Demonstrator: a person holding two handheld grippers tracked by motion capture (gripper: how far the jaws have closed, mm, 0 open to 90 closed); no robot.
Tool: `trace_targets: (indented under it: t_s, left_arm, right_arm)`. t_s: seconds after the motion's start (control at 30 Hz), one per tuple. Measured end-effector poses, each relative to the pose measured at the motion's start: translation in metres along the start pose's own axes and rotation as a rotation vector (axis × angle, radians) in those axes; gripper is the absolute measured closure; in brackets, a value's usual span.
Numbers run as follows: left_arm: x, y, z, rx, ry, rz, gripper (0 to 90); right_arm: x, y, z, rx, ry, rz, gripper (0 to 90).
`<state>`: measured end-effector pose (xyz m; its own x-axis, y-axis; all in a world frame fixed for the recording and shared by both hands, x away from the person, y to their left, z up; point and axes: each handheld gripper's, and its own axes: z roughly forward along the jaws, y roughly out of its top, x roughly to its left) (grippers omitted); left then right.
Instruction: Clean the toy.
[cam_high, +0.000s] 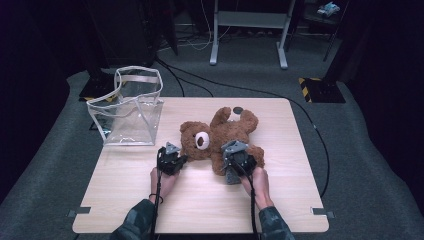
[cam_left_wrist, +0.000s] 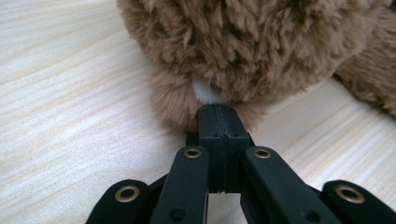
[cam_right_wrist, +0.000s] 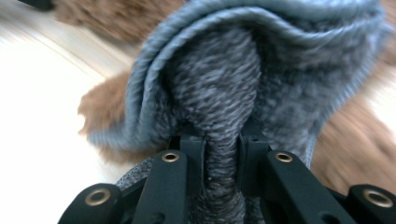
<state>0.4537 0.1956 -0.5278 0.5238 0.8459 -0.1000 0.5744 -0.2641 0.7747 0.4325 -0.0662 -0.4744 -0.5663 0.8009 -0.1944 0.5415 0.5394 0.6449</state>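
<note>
Lying on its back across the middle of the high view, the brown teddy bear (cam_high: 220, 137) has its head toward the left of the frame, its pale muzzle facing up, and its limbs spread toward the upper right. Grey knitted cloth (cam_right_wrist: 233, 88) sits at the bear's lower side; in the right gripper view it rises as a bunched, folded mass with a lighter blue-grey edge, and brown fur shows behind and beside it. The right gripper (cam_high: 234, 161) sits at the bear's lower right in the high view, and in its own view its black jaws stand a little apart with a twisted fold of that grey cloth pinched between them. That view is blurred at its edges. The left gripper (cam_high: 172, 160) sits just left of the bear's head in the high view; in the left gripper view its jaws are pressed fully together, their tips right at the fur of the head, where a small white tag or patch (cam_left_wrist: 208, 93) shows just above them. Whether a wisp of fur or the tag is caught between the tips I cannot tell. Both of the person's hands come in from the bottom of the high view, sleeves in a dark patterned fabric. Everything rests on a light wooden table (cam_high: 200, 210). At the upper left of the tabletop stands a clear plastic bag (cam_high: 127, 117) with pale handles, open at the top and well apart from the bear.
</note>
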Motion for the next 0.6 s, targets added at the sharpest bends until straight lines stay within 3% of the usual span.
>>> trace_targets:
  t_s: [0.2, 0.3, 0.43, 0.5, 0.6]
  left_arm:
    - [0.000, 0.000, 0.000, 0.000, -0.002, -0.001, 89.9]
    - [0.000, 0.000, 0.000, 0.000, -0.004, 0.000, 89.9]
    - [0.000, 0.000, 0.000, -0.003, -0.004, -0.001, 89.9]
    - [0.000, 0.000, 0.000, -0.004, -0.004, -0.004, 89.9]
    - [0.000, 0.000, 0.000, -0.006, -0.006, -0.005, 89.9]
  right_arm:
    - [0.007, 0.009, 0.018, 0.022, 0.034, -0.038, 76.9]
    - [0.003, 0.007, 0.019, 0.028, 0.029, -0.001, 77.1]
    - [-0.010, -0.003, 0.014, 0.058, -0.030, 0.065, 77.2]
    - [-0.021, -0.012, 0.007, 0.086, -0.083, 0.096, 77.1]
    - [-0.027, -0.016, 0.003, 0.091, -0.087, 0.124, 77.0]
